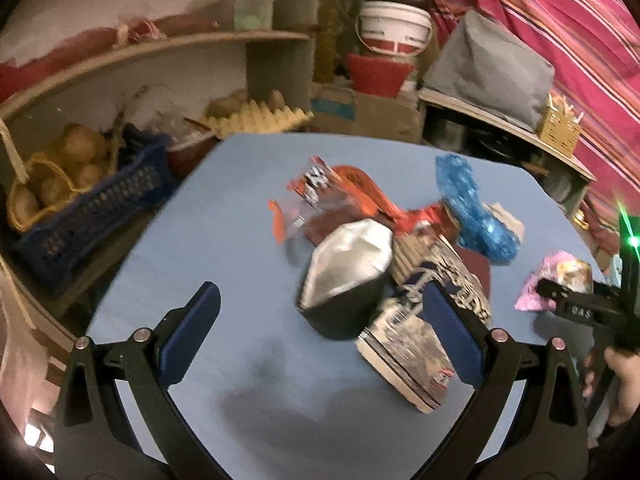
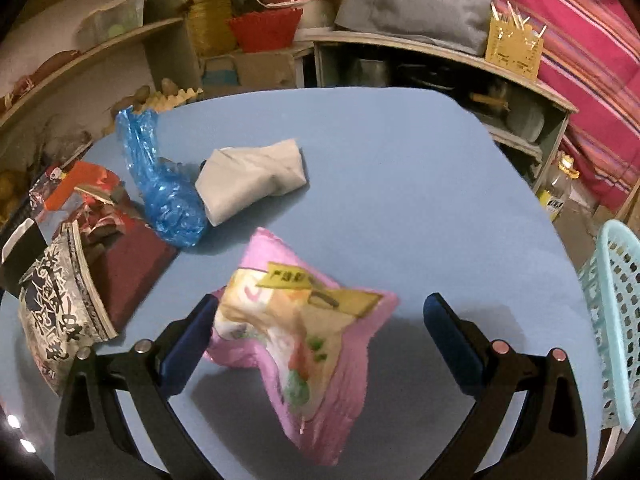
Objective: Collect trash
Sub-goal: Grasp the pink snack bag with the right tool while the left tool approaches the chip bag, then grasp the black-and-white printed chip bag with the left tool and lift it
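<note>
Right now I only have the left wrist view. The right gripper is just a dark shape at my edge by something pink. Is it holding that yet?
Observer: No. The right gripper is open, with the pink wrapper lying between its fingers on the blue table.
Operator: Is there a bin anywhere?
Observer: A pale teal perforated basket stands off the table's right edge.
Operator: What's the beige thing behind the blue plastic bag?
Observer: A crumpled grey-beige paper piece, touching the blue plastic bag.
</note>
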`<state>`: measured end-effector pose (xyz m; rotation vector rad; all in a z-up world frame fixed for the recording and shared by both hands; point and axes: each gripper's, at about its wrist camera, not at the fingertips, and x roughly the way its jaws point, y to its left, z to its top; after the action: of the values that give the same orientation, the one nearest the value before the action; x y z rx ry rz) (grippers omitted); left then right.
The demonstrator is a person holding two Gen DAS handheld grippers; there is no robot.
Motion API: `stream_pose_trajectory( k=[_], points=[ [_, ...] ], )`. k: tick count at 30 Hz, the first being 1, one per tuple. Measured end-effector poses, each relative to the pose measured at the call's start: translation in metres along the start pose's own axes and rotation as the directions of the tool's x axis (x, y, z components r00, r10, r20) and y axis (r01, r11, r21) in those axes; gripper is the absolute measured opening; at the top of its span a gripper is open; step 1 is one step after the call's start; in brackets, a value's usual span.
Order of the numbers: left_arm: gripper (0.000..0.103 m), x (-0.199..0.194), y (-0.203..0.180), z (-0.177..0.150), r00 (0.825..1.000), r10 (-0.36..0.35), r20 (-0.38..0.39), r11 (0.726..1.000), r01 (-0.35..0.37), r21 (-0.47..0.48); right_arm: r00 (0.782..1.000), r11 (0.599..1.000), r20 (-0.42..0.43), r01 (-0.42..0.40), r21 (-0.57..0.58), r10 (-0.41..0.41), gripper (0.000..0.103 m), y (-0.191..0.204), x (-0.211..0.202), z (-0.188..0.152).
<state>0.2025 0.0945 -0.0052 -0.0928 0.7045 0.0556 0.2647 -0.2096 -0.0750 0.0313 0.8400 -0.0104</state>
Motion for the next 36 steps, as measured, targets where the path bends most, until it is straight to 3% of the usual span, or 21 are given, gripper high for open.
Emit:
stream_pose_trajectory(
  k=[2,7,13,22,24,28,34,36],
  points=[
    [0.098,0.003,-0.005,-0.003,1.0,-0.003,-0.01,1.0,0.003,0.006,1.0,1.0,0.002,0.009,-0.02,-0.009,0.096,0.002,-0.002,0.0],
    [0.098,0.011,-0.025,-0.014,0.999,-0.019,-0.038,0.999,0.02,0.034,0.999,0.998,-0.019,-0.042,-0.042,0.041,0.062,0.004,-0.004,-0.003],
    [0.098,0.02,-0.049,-0.023,0.998,-0.037,-0.059,0.996,0.042,0.081,0.994,0.993,-0.012,-0.105,-0.062,0.104,0.032,0.001,-0.01,-0.005],
    [0.093,0.036,-0.06,-0.032,0.988,-0.086,-0.125,0.993,0.095,0.065,0.992,0.991,0.016,-0.125,-0.051,0.126,0.029,-0.016,-0.021,-0.005],
    [0.081,0.04,-0.061,-0.034,0.984,-0.102,-0.147,0.992,0.112,0.06,0.991,0.991,0.017,-0.129,-0.045,0.129,0.029,-0.02,-0.021,-0.005],
    [0.071,0.046,-0.064,-0.038,0.979,-0.12,-0.167,0.99,0.13,0.051,0.991,0.99,0.018,-0.135,-0.034,0.136,0.029,-0.025,-0.023,-0.006],
    [0.035,0.038,-0.074,-0.039,0.975,-0.153,-0.158,0.982,0.167,0.083,0.99,0.99,0.021,-0.14,-0.037,0.14,0.029,-0.028,-0.027,-0.009],
    [0.019,0.035,-0.075,-0.039,0.971,-0.176,-0.163,0.979,0.19,0.076,0.99,0.989,0.028,-0.14,-0.041,0.141,0.029,-0.029,-0.03,-0.01]
  ],
)
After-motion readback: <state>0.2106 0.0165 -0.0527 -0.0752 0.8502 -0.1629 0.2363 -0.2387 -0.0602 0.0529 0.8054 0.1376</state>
